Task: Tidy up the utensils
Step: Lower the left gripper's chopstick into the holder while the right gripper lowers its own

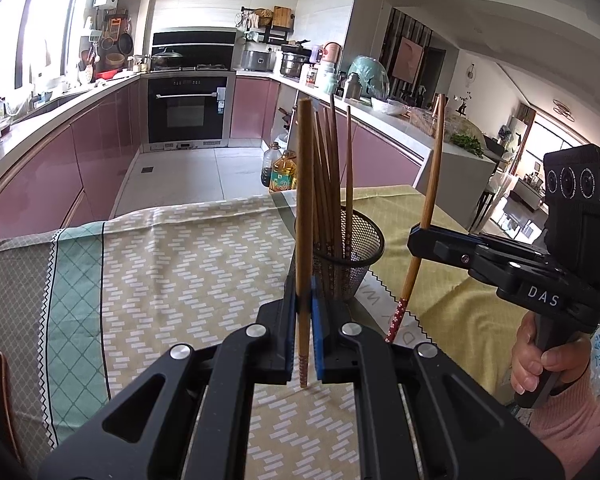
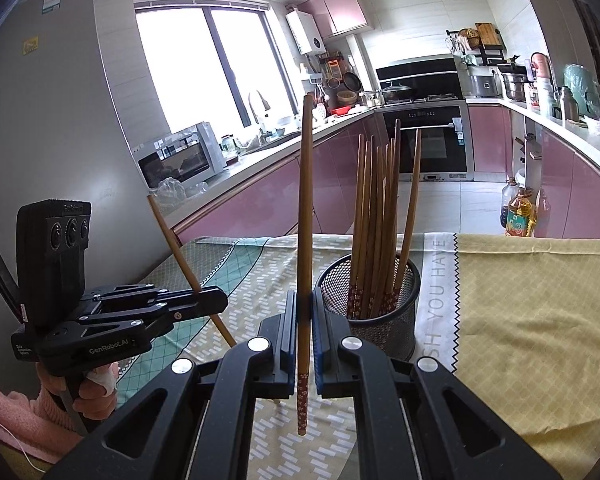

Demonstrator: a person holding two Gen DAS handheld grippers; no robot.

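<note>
1. Landmark: black mesh cup (image 1: 354,258) (image 2: 374,300) standing upright on the patterned cloth (image 1: 188,248) (image 2: 532,292) over the table, holding a bundle of brown chopsticks (image 1: 328,184) (image 2: 376,216) that lean against its rim with thick ends up
2. Left gripper (image 1: 303,312) (image 2: 204,294): jaws clamped narrow on a single chopstick (image 1: 304,208) (image 2: 180,252), held near its lower end, just in front of the mesh cup in the left wrist view
3. In the right wrist view, that same chopstick tilted up and to the left, well to the left of the mesh cup, not touching it
4. Right gripper (image 2: 304,340) (image 1: 422,226): jaws pinched tight on a second chopstick (image 2: 305,240) (image 1: 430,200), gripped above its flower-patterned tip, standing almost upright
5. Second chopstick just left of the mesh cup in the right wrist view, to the right of it in the left wrist view, apart from the rim
6. Both patterned tips hanging below the jaws, above the cloth; contact with the cloth cannot be told
7. Hands (image 1: 540,364) (image 2: 88,392) in pink sleeves wrapped round the gripper handles, nearer the cameras than the mesh cup
8. Behind the mesh cup: pink kitchen cabinets (image 1: 72,160) (image 2: 260,200), a built-in oven (image 1: 186,110) (image 2: 428,140), oil bottles (image 1: 282,172) (image 2: 520,212) on the floor
</note>
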